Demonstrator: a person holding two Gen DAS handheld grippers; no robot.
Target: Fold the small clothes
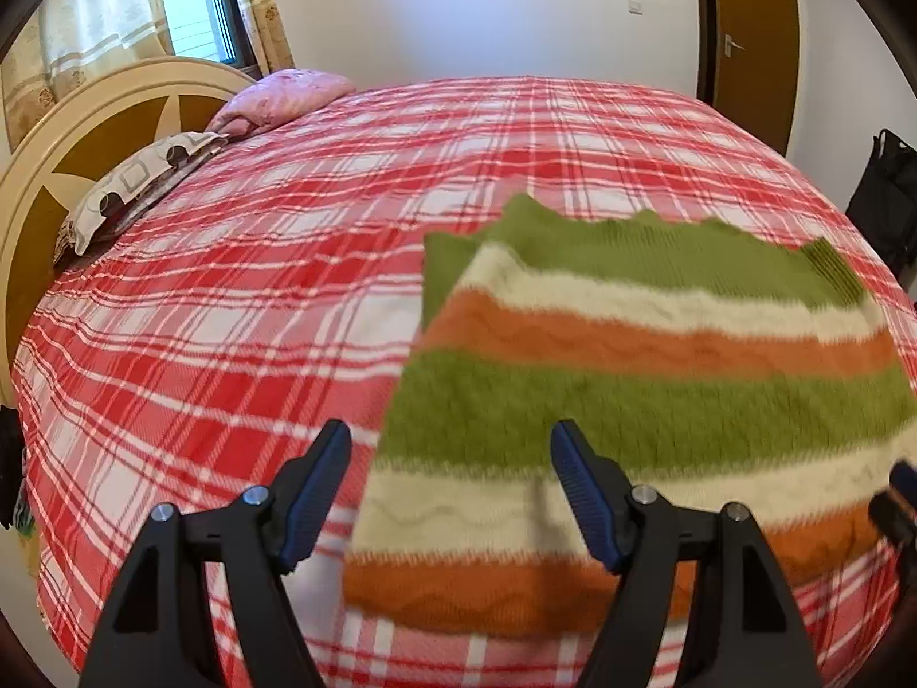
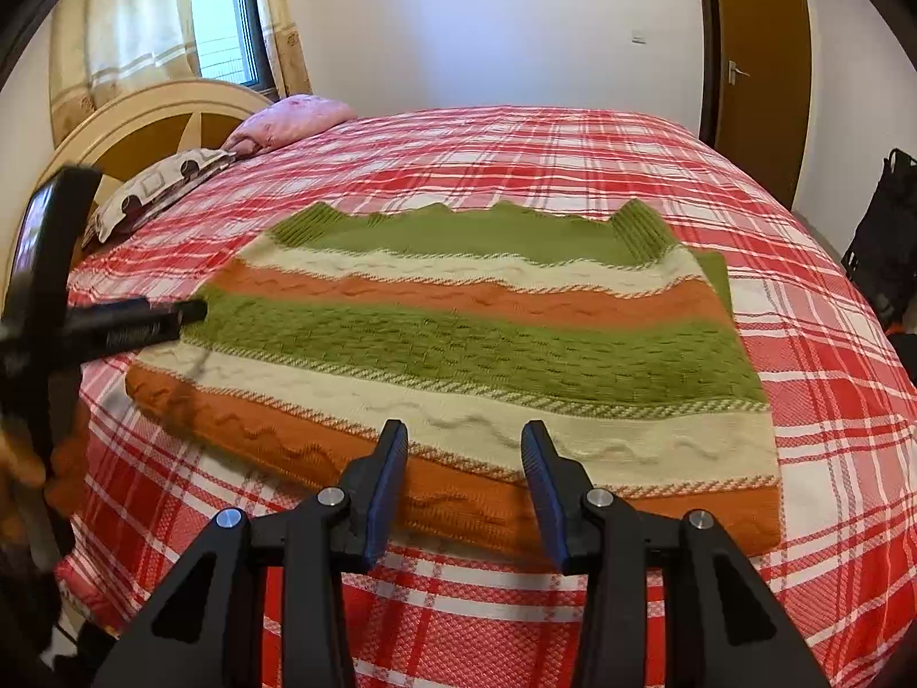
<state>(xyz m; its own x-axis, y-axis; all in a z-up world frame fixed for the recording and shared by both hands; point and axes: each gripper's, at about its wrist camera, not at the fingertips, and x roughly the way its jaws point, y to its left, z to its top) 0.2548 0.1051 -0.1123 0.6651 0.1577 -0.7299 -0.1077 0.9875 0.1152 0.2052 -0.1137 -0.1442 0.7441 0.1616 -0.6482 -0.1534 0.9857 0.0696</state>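
A knitted sweater (image 1: 647, 401) (image 2: 458, 344) with green, cream and orange stripes lies folded into a flat rectangle on the red-and-white plaid bed cover (image 1: 229, 315) (image 2: 516, 160). My left gripper (image 1: 451, 430) hovers open over the sweater's left edge, with nothing pinched between its blue pads. It also shows as a dark shape, the left gripper (image 2: 114, 321), at the left of the right wrist view. My right gripper (image 2: 464, 430) stands open above the sweater's near orange edge, and its pads are clear of the knit. A bit of the right gripper (image 1: 900, 493) shows at the right edge.
A patterned pillow (image 1: 132, 189) (image 2: 155, 189) and a pink pillow (image 1: 286, 97) (image 2: 292, 120) lie by the round headboard (image 1: 69, 160) at the far left. A brown door (image 2: 762, 74) and a black bag (image 2: 882, 241) stand to the right of the bed.
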